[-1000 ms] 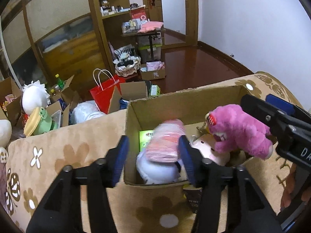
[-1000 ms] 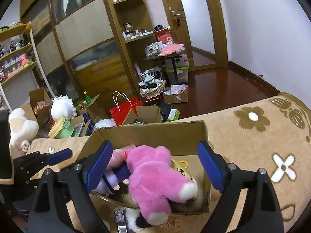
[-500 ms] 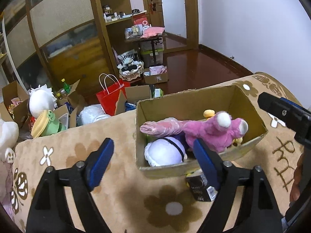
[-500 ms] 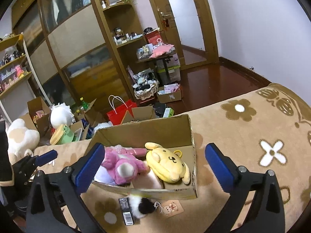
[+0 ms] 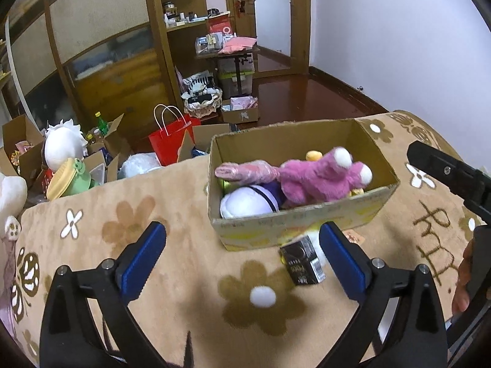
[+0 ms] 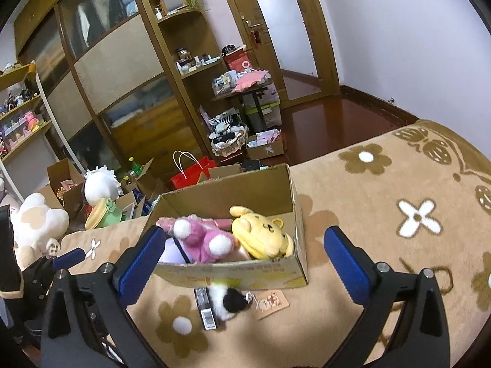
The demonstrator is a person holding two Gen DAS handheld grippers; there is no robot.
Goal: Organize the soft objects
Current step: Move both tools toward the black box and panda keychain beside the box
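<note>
A cardboard box (image 5: 294, 224) stands on the flower-patterned blanket (image 5: 172, 208). In it lie a pink plush bear (image 5: 319, 178), a pink plastic-wrapped toy (image 5: 245, 173), a white plush ball (image 5: 245, 205) and a yellow plush dog (image 6: 260, 233). The box (image 6: 294, 202) and pink bear (image 6: 199, 239) also show in the right wrist view. My left gripper (image 5: 242, 254) is open and empty, back from the box front. My right gripper (image 6: 239, 260) is open and empty, just before the box.
A small black-and-white plush with a tag (image 6: 228, 302) and a black carton (image 5: 302, 263) lie on the blanket against the box front. Past the blanket's far edge the floor holds a red bag (image 5: 168, 141), open cartons and plush toys (image 5: 64, 144). Shelves line the wall.
Both grippers let go of their toys, which dropped into the box: the pink wrapped toy from the left, the pink bear from the right. Both grippers opened wide and pulled back.
</note>
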